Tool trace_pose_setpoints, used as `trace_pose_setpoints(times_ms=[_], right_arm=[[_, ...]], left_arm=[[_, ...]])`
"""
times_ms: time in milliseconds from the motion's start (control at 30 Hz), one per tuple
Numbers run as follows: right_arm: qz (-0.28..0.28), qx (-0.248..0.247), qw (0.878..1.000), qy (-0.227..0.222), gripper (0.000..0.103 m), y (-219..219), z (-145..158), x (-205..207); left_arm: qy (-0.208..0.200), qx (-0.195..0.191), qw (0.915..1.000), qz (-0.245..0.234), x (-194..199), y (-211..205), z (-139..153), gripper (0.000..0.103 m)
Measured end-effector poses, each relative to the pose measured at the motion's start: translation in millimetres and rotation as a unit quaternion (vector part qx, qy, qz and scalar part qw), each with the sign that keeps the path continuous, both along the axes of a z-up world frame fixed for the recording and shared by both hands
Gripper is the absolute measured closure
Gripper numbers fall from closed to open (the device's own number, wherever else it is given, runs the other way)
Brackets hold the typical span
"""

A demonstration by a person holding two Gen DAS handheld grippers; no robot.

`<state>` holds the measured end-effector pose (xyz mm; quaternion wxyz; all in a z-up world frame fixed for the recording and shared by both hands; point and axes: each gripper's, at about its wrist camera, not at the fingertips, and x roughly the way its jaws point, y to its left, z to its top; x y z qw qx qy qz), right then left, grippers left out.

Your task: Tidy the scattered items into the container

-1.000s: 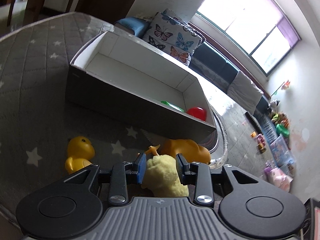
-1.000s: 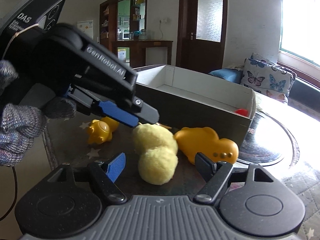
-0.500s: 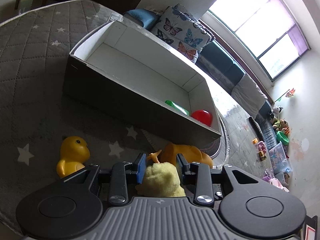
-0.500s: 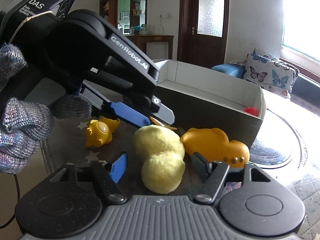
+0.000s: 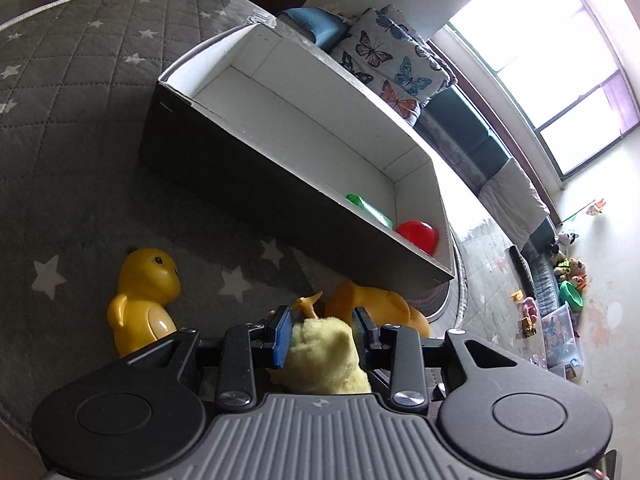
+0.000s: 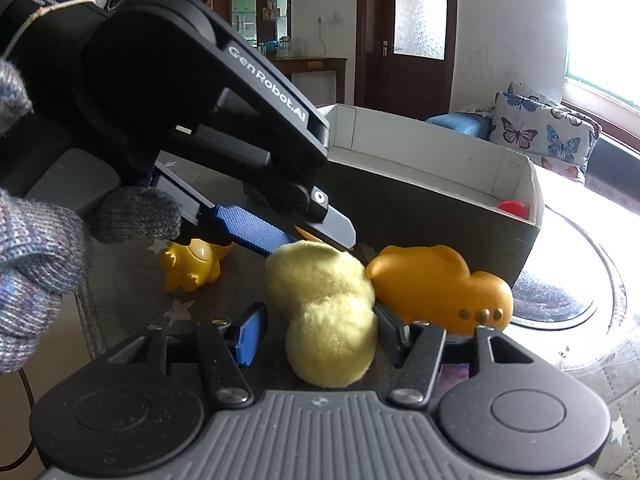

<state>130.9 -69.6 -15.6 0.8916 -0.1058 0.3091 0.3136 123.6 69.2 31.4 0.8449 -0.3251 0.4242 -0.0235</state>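
A fluffy yellow plush toy [image 5: 324, 356] [image 6: 328, 308] lies on the star-patterned grey mat [image 5: 60, 140], in front of the open box [image 5: 240, 176] [image 6: 420, 208]. My left gripper [image 5: 320, 332] [image 6: 316, 246] is shut on the plush's upper ball, blue pads pressed to both sides. My right gripper [image 6: 322, 334] straddles the lower ball and its jaws are closing. The right finger touches the fluff, while the blue left pad [image 6: 250, 336] is still apart from it. A yellow duck figure [image 5: 146, 300] [image 6: 192, 264] and an orange toy [image 5: 372, 304] [image 6: 436, 292] lie on either side.
The box holds a red ball [image 5: 418, 236] [image 6: 512, 208] and a green item [image 5: 366, 208] at its right end. A round glass disc [image 6: 560, 292] lies under the box's right corner. A gloved hand [image 6: 32, 272] holds the left gripper. A butterfly cushion [image 5: 392, 68] sits beyond.
The right gripper's jaws have narrowed around the plush's lower ball. The left gripper has rolled slightly while keeping hold of the plush's upper ball.
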Motion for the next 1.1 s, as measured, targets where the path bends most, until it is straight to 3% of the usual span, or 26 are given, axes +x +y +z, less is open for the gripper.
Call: trace_pose_setpoints(times_ms=[500, 600, 800, 1100], right_arm=[[0.002, -0.001, 1.000, 0.000, 0.052, 0, -2, 2], [0.002, 0.000, 1.000, 0.000, 0.052, 1, -3, 2], [0.001, 0.002, 1.000, 0.002, 0.052, 2, -2, 3], [-0.004, 0.001, 1.000, 0.006, 0.056, 3, -5, 1]], left_arm=[[0.018, 0.002, 0.9989, 0.043, -3, -4, 2, 0.066], [0.031, -0.013, 0.9977, 0.059, -8, -2, 5, 0.065], [0.053, -0.025, 0.9963, 0.062, -2, 3, -2, 0.064], [0.053, -0.034, 0.9963, 0.058, 9, 5, -7, 0.063]])
